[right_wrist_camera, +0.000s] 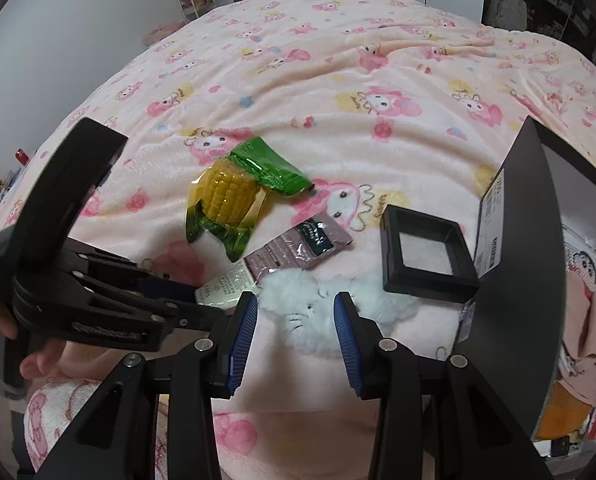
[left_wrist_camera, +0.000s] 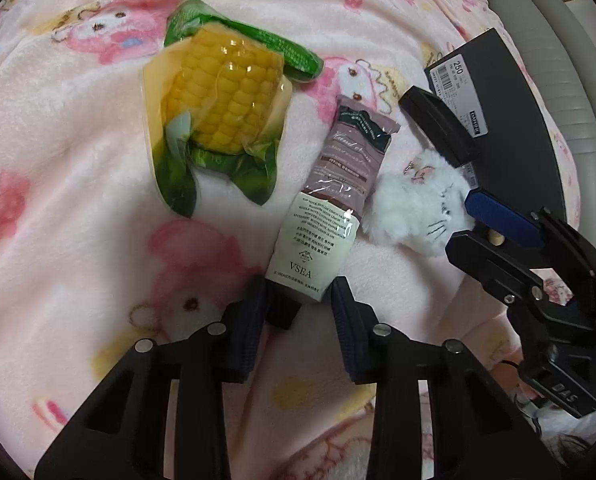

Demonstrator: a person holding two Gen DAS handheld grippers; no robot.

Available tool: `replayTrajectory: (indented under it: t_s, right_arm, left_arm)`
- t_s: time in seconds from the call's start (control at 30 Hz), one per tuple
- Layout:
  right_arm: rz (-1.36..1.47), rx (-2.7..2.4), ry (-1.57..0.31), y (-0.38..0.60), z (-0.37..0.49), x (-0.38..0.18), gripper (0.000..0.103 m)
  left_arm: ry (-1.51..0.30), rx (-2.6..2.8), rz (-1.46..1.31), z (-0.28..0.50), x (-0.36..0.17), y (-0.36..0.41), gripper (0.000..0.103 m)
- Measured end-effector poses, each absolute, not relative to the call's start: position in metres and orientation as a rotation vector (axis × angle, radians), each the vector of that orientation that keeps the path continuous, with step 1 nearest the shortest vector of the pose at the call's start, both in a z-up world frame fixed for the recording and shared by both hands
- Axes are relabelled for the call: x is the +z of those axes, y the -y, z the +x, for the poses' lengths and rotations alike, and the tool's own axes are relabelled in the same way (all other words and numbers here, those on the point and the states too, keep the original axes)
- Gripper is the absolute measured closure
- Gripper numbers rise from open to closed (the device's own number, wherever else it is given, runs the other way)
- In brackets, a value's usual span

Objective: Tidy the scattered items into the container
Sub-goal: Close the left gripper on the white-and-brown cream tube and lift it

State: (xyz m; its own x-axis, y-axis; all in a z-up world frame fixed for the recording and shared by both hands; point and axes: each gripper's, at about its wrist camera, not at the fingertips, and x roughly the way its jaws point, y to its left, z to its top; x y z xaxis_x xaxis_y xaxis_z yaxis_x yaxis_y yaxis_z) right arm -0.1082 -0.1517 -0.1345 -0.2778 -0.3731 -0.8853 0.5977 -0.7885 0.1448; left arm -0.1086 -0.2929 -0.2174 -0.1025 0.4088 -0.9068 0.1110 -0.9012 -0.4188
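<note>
Left wrist: glossy tube, fluffy white plush, fleece blanket

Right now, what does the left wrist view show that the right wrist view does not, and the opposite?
Only the left wrist view shows the tube's black cap between the left gripper fingers. Only the right wrist view shows the room behind the bed and a hand. Both show the corn packet, the tube, the white plush toy, the black frame and the dark container.

A vacuum-packed corn cob lies far left; the hand-cream tube (cap nearest) lies flat beside a white plush cat; a black frame-shaped box sits right.
</note>
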Motion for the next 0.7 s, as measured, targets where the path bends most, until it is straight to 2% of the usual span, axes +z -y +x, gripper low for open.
replayTrajectory:
  t_s: [0.23, 0.4, 0.5, 0.6, 0.7]
  right_arm:
    - [1.354, -2.064, -0.286, 0.148, -0.101, -0.13, 0.067]
    - [1.363, -2.022, -0.243, 0.159, -0.11, -0.129, 0.067]
    - [1.368, -1.99, -0.22, 0.174, -0.115, -0.132, 0.067]
    - [1.384, -1.95, -0.223, 0.19, -0.123, -0.144, 0.065]
    - [1.437, -1.964, -0.279, 0.205, -0.134, -0.166, 0.064]
  left_arm:
    - [0.421, 2.268, -1.922, -0.072, -0.183, 0.306, 0.075]
    - [0.384, 2.339, -1.977, -0.046, -0.183, 0.327, 0.071]
    - [0.542, 2.371, -1.972, -0.027, -0.186, 0.341, 0.071]
    - [0.792, 2.367, -1.88, -0.012, -0.193, 0.352, 0.07]
    - [0.899, 2.378, -1.84, -0.019, -0.204, 0.348, 0.07]
